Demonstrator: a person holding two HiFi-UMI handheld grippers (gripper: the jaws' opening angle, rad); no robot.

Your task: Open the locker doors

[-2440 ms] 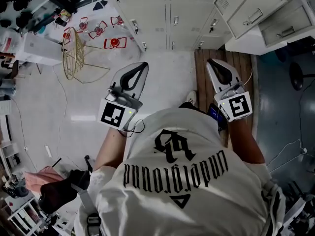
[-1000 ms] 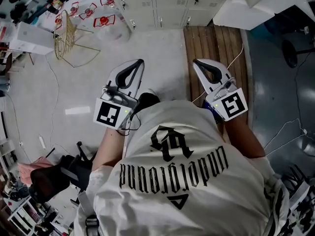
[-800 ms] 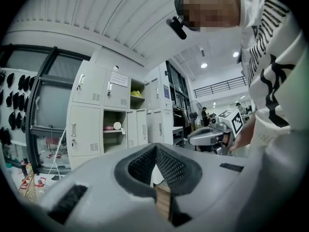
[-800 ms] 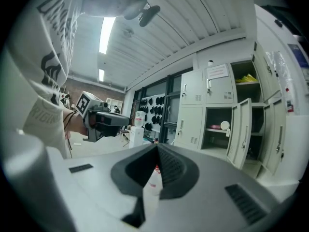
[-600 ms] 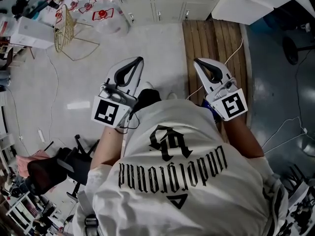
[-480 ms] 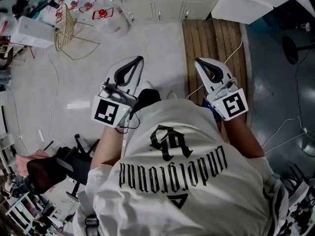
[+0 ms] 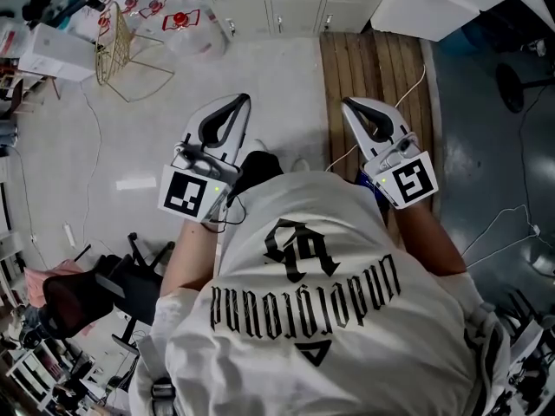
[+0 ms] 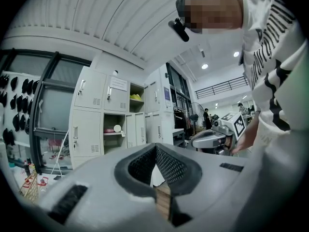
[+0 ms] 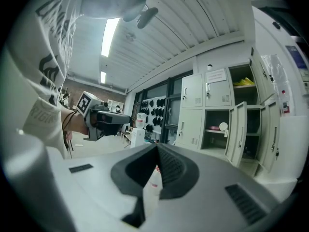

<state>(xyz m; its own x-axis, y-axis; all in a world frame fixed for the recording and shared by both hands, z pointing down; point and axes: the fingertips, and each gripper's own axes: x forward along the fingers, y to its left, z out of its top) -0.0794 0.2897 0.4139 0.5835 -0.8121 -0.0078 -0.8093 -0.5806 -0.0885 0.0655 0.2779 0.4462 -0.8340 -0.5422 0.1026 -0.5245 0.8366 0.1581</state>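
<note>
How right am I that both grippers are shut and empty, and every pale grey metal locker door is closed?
Not quite: in the right gripper view several pale grey metal locker doors stand swung open, shelves showing. The left gripper and right gripper are indeed shut and empty.

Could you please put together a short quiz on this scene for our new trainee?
1. True or false: the left claw and the right claw are both shut, with nothing between the jaws.
2. In the right gripper view, how do the lockers look? A: every door is shut. B: some doors stand open. C: they have no doors at all.
3. Fill in the blank: in the head view, the right claw points over a strip of ____ planks on the floor.
Key: 1 true; 2 B; 3 wooden.
</note>
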